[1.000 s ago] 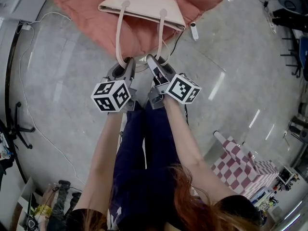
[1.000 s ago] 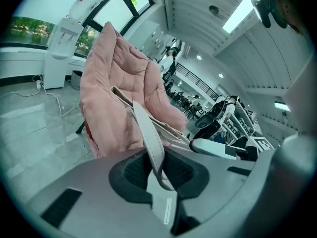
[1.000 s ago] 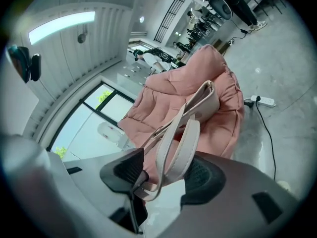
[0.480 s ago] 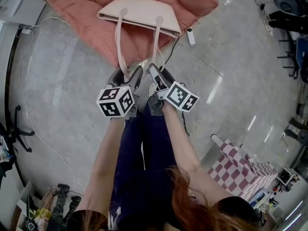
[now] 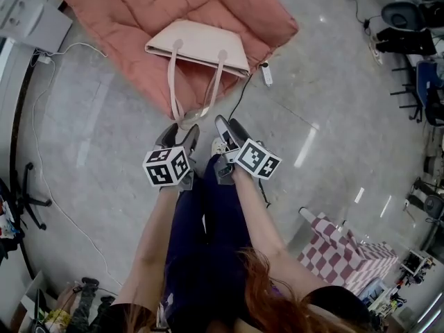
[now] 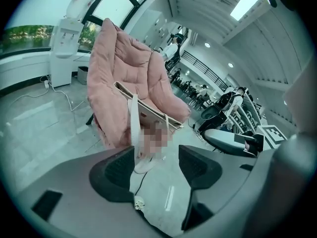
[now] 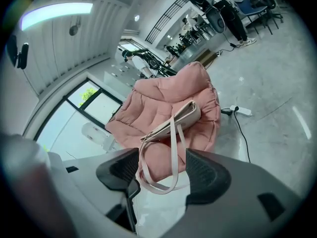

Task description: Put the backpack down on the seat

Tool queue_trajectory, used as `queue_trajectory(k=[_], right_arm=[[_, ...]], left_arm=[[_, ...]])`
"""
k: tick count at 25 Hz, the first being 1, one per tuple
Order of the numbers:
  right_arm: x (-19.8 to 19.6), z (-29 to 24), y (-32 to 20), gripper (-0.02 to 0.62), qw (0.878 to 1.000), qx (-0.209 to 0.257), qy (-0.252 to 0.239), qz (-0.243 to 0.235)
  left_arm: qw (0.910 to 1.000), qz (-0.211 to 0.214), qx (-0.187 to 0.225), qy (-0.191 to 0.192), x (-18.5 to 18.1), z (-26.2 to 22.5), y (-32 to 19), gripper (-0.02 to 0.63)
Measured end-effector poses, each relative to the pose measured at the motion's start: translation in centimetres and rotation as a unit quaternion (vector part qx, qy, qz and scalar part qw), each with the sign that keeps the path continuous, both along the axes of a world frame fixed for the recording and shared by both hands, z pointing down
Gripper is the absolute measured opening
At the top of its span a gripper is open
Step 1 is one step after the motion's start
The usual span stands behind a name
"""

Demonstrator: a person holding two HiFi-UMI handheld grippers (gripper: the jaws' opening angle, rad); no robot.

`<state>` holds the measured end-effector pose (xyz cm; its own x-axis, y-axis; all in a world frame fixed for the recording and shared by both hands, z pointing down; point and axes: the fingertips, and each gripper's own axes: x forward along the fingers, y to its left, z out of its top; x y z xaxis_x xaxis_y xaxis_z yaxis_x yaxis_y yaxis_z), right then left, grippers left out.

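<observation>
Shows cream flat backpack (image 5: 198,46) resting near front edge of pink quilted seat (image 5: 159,5), pale straps (image 5: 172,82) drooping over it; finds left gripper (image 5: 179,132) and right gripper (image 5: 230,125) just opened, jaws spread, pinching nothing; suggests release done, next drawing back clear of straps.

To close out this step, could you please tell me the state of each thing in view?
seat: carrying the backpack.
backpack: resting on the seat, not held.
straps: hanging loose over the seat's front edge.
left hand-held gripper: jaws just opened, apart, holding nothing.
right hand-held gripper: jaws just opened, apart, holding nothing.
power strip: lying on the floor beside the seat.
</observation>
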<state>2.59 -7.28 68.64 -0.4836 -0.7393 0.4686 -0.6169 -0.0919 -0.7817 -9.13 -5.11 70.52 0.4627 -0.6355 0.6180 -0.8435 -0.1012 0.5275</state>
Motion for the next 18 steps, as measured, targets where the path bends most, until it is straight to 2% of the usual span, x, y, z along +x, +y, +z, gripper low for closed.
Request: queue_trajectory(k=[8,14,18], right_arm=[[-0.5,-4.1,-0.4,0.287,0.999,0.006,0.000,-0.032],[0.0,-7.8,-3.0,0.287,0.998,0.034,0.016,-0.045],[0.6,-11.2,-5.4,0.287,0.997,0.062,0.018,-0.037]], left_arm=[[0.9998,-0.011,0.007,0.014,0.7,-3.9,-0.7,0.270],[0.9989,-0.015,0.036,0.026,1.5,-8.2,-3.9,0.270],[0.9978,-0.011,0.061,0.022,1.8,-11.4,-6.4,0.270]])
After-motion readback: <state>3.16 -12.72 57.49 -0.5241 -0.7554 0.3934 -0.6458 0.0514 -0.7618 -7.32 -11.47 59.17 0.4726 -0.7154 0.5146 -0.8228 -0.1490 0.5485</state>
